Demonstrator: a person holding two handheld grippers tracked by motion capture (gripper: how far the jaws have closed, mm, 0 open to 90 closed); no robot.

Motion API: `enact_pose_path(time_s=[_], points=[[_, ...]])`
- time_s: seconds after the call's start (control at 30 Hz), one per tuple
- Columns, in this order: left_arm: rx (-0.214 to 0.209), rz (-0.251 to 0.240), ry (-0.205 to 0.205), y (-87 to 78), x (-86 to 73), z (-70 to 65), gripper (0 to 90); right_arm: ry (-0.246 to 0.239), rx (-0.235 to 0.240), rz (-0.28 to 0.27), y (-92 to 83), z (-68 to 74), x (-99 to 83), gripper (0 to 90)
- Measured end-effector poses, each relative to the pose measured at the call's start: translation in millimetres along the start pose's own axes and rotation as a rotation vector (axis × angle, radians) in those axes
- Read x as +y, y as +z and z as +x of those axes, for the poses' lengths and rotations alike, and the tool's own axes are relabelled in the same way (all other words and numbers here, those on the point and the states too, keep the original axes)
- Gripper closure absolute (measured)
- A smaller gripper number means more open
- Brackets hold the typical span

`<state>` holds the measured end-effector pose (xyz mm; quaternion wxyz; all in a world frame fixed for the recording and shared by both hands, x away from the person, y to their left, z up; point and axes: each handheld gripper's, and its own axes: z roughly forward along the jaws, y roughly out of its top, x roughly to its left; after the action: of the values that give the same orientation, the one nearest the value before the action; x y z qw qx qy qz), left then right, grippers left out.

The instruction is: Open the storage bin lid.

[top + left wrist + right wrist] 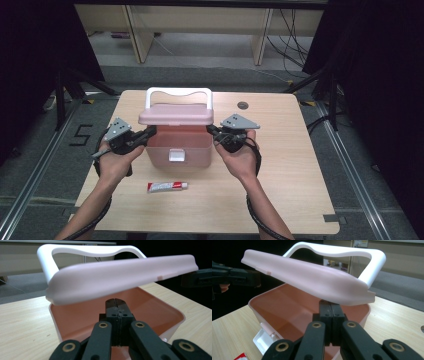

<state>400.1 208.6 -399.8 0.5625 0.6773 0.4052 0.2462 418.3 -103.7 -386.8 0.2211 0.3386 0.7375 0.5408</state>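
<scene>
A pink plastic box (177,145) stands mid-table, and its pink lid (176,116) with a white handle (178,92) is raised off the rim. My left gripper (150,132) is shut, and its tip is tucked under the lid's left edge. My right gripper (212,131), also shut, sits under the lid's right edge. In the left gripper view the closed jaws (115,302) reach over the open box (82,317) just below the lid (120,277). The right gripper view has the closed jaws (329,303) under the lid (312,277), with the box (274,305) empty inside.
A small red and white tube (167,186) lies on the table in front of the box. The box's white latch (176,156) faces the person. A round cable hole (243,105) sits at the back right of the wooden table (280,165).
</scene>
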Motion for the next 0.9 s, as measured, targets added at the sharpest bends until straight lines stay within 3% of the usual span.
enact_pose_path(time_s=[0.27,0.43,0.5,0.77,0.8,0.87,0.9], points=[[0.007,-0.013,0.01,0.3,6.8,-0.8,89.6,0.008,-0.005,0.023,1.4,4.1,-5.3,90.0],[0.009,-0.021,0.012,1.7,11.4,-0.2,89.6,-0.011,0.033,0.031,5.6,12.2,-12.6,90.0],[0.011,-0.023,0.012,2.3,13.6,0.2,89.6,0.011,0.047,0.053,6.7,17.9,-16.2,90.0],[0.015,-0.039,0.01,4.5,20.0,1.3,89.6,-0.02,0.105,0.103,16.3,37.6,-26.7,90.0],[0.016,-0.04,0.011,4.8,20.6,1.5,89.6,0.003,0.12,0.113,17.7,41.2,-28.2,90.0],[0.016,-0.042,0.01,5.2,21.6,1.5,89.6,-0.02,0.127,0.117,20.4,44.7,-30.4,90.0],[0.016,-0.042,0.01,5.4,22.0,1.7,89.6,0.002,0.136,0.127,21.3,48.2,-31.9,90.0]])
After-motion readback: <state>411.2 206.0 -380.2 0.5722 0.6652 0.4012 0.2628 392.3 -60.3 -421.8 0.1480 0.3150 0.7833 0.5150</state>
